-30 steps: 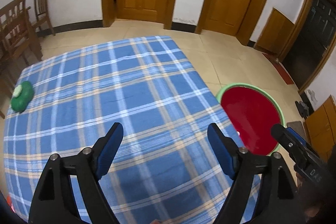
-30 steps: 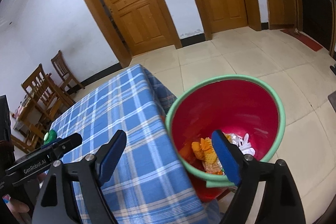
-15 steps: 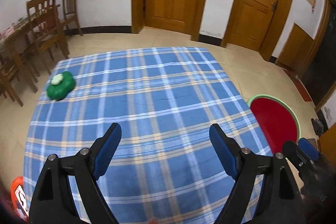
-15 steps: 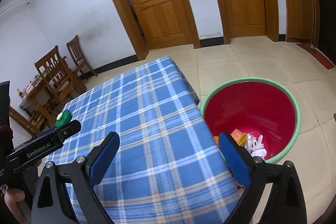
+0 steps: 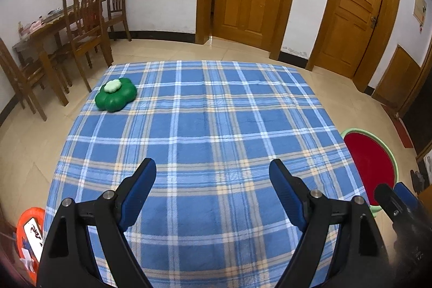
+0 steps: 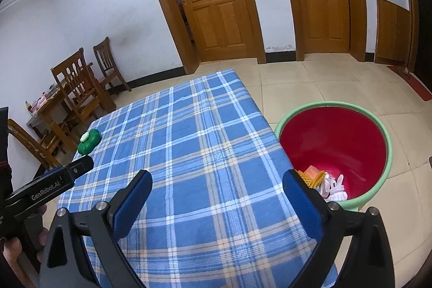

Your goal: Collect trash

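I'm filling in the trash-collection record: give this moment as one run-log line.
left gripper: open, empty | right gripper: jaws opening, empty | red bin: holds trash, beside table | green flower-shaped item: on tablecloth

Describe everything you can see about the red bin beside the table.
The red bin is a round, plastic-looking tub with a pale green rim, standing upright and open on the tiled floor, close against the plaid-covered table's right edge. Trash lies at its bottom: orange and yellow pieces and white crumpled bits. No claw touches it.
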The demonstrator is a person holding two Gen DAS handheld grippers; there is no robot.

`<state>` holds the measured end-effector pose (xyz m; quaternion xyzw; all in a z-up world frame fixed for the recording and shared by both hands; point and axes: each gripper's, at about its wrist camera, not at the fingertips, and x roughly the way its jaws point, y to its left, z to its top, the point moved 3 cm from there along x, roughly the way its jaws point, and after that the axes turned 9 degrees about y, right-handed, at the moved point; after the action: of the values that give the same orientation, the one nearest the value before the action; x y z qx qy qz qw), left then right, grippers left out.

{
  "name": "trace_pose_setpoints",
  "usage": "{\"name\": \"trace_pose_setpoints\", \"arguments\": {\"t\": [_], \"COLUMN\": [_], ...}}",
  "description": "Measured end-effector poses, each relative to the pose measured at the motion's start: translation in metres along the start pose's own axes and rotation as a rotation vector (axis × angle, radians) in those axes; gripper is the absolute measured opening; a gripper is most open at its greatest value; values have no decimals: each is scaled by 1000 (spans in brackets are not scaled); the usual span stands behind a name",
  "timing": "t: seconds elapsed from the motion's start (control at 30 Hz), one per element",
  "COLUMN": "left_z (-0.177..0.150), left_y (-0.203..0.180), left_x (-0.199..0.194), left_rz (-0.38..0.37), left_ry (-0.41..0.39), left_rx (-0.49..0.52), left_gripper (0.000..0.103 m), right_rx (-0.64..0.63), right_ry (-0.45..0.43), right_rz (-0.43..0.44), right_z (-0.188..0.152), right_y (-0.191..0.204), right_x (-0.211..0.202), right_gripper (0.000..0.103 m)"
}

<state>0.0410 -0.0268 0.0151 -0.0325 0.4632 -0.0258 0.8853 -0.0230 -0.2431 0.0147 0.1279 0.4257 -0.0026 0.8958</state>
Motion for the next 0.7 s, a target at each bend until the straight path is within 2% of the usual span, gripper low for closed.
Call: {"name": "trace_pose_setpoints", "arguments": {"t": [0.7], "left_z": [-4], "left_y": [13], "left_x": [-9], "left_rz": [-8], "left_ry": [-26], "left_rx": [-31], "left_gripper": [85], "right_rx": [-11], "right_ry": [1], "right_rz": [-1], "right_z": [-3], "right_y": [9], "right_x": [-2], "right_gripper": [100]}}
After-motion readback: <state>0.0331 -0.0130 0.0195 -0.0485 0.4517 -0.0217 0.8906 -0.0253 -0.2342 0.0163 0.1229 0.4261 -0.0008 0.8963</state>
